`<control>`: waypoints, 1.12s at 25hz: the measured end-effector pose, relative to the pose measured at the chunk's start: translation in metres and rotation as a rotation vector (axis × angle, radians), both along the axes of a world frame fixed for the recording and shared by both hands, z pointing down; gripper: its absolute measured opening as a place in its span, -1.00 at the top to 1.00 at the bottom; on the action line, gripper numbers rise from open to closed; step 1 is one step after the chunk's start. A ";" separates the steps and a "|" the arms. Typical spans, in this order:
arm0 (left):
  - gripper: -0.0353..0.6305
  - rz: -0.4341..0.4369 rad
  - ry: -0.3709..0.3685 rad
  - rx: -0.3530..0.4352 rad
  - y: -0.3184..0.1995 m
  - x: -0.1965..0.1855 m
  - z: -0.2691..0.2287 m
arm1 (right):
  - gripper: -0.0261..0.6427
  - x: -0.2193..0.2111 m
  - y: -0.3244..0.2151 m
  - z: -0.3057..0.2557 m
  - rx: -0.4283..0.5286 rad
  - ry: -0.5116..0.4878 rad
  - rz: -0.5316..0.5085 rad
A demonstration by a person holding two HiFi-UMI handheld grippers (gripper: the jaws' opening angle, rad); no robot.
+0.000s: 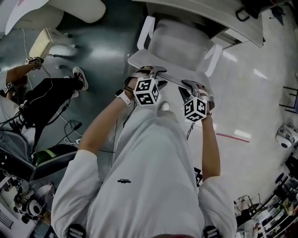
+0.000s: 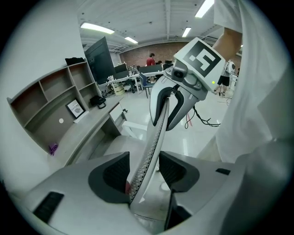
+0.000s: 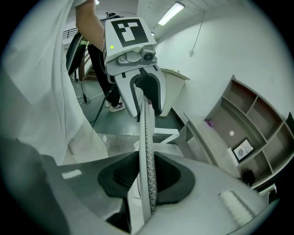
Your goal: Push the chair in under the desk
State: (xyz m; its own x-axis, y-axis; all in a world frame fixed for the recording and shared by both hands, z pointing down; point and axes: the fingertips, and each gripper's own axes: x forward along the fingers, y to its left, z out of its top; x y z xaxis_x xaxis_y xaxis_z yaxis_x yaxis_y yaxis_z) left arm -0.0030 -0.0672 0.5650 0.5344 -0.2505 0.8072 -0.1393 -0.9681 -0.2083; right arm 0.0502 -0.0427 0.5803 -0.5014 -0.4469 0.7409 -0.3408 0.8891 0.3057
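The white chair (image 1: 179, 39) stands in front of the desk (image 1: 205, 11), its seat facing the desk's opening. Both grippers sit on the top edge of its mesh backrest (image 2: 154, 137). My left gripper (image 1: 156, 72) straddles that edge: in the left gripper view (image 2: 144, 172) the mesh rests against the left pad, with a gap to the right pad, so the jaws stand open. My right gripper (image 1: 190, 85) is shut on the same backrest (image 3: 148, 151), its pads (image 3: 167, 176) pressed against the mesh. Each gripper shows in the other's view, the right gripper (image 2: 177, 98) and the left gripper (image 3: 138, 92).
The chair's white armrests (image 1: 146, 30) (image 1: 214, 58) flank the seat. Open shelves (image 2: 50, 105) stand on the desk top (image 2: 87, 124). A seated person (image 1: 51, 93) and floor cables (image 1: 70, 125) are at the left. Equipment clutter (image 1: 274, 200) fills the lower right.
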 end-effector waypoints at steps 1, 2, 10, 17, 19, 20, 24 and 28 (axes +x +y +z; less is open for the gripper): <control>0.28 0.001 0.002 0.002 -0.006 0.001 0.000 | 0.61 0.001 -0.006 0.000 -0.007 0.000 0.000; 0.28 0.000 0.003 0.003 -0.013 0.001 0.000 | 0.61 0.001 -0.013 0.000 -0.013 0.000 -0.001; 0.27 0.000 0.003 -0.006 -0.046 0.004 0.001 | 0.61 0.004 -0.046 0.003 -0.040 0.008 0.010; 0.26 -0.028 -0.007 -0.028 -0.065 0.017 -0.001 | 0.61 0.018 -0.066 0.000 -0.045 0.003 -0.014; 0.26 -0.033 -0.010 -0.034 -0.068 0.020 -0.003 | 0.61 0.021 -0.069 -0.002 -0.045 0.001 -0.022; 0.26 -0.035 -0.010 -0.038 -0.069 0.022 -0.004 | 0.61 0.023 -0.070 -0.003 -0.043 0.002 -0.024; 0.25 -0.048 -0.012 -0.038 -0.077 0.026 -0.004 | 0.61 0.027 -0.078 -0.003 -0.032 0.004 -0.032; 0.25 -0.064 -0.011 -0.048 -0.081 0.028 0.000 | 0.61 0.030 -0.084 0.001 -0.043 0.005 -0.058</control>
